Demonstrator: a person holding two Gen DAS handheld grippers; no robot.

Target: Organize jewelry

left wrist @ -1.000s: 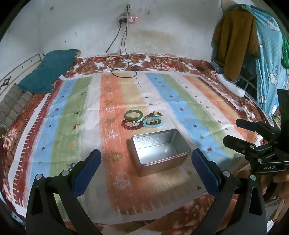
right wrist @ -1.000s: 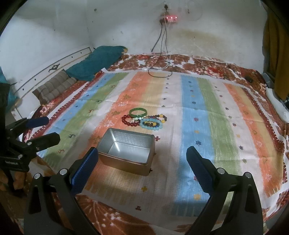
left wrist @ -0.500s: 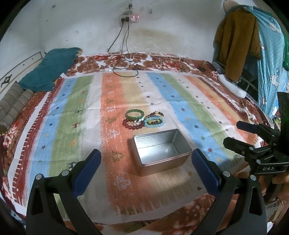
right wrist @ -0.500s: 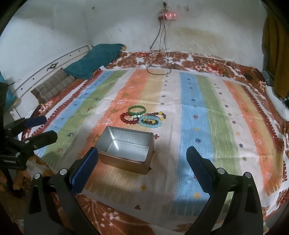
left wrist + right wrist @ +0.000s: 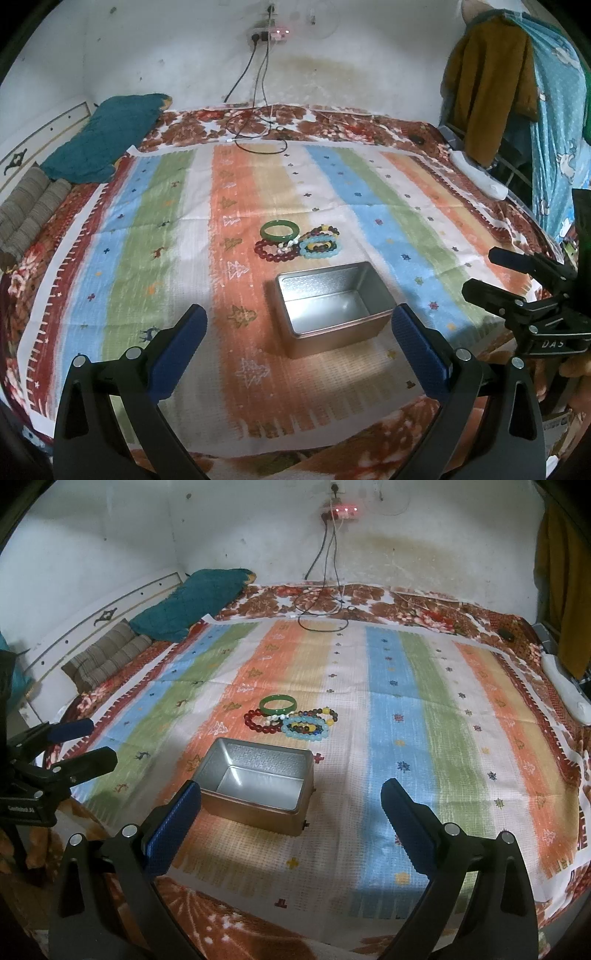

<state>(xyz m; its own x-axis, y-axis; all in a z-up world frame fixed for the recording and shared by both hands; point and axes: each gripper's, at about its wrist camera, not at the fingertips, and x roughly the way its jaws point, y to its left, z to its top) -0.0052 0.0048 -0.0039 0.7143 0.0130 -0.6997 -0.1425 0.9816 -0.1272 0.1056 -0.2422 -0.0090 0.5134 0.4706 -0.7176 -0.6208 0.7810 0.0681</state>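
An empty silver tin box [image 5: 332,308] sits open on the striped cloth [image 5: 155,236]; it also shows in the right wrist view [image 5: 258,782]. Just behind it lie a green bangle [image 5: 279,229], a dark red bead bracelet [image 5: 273,252], a light blue bead bracelet [image 5: 319,249] and a mixed bead bracelet [image 5: 325,232], touching each other. The green bangle [image 5: 277,704] and the blue bracelet [image 5: 306,728] show in the right wrist view too. My left gripper [image 5: 299,326] is open and empty, in front of the box. My right gripper [image 5: 291,801] is open and empty, near the box's right side.
The cloth covers a bed with a floral blanket [image 5: 332,125]. A teal pillow [image 5: 110,136] and a striped cushion [image 5: 29,206] lie at the far left. Cables [image 5: 258,136] trail from a wall socket. Clothes [image 5: 491,81] hang at right.
Both views have tilted and shifted slightly forward toward the bed. The box and the bracelets have not moved. Both grippers stay open.
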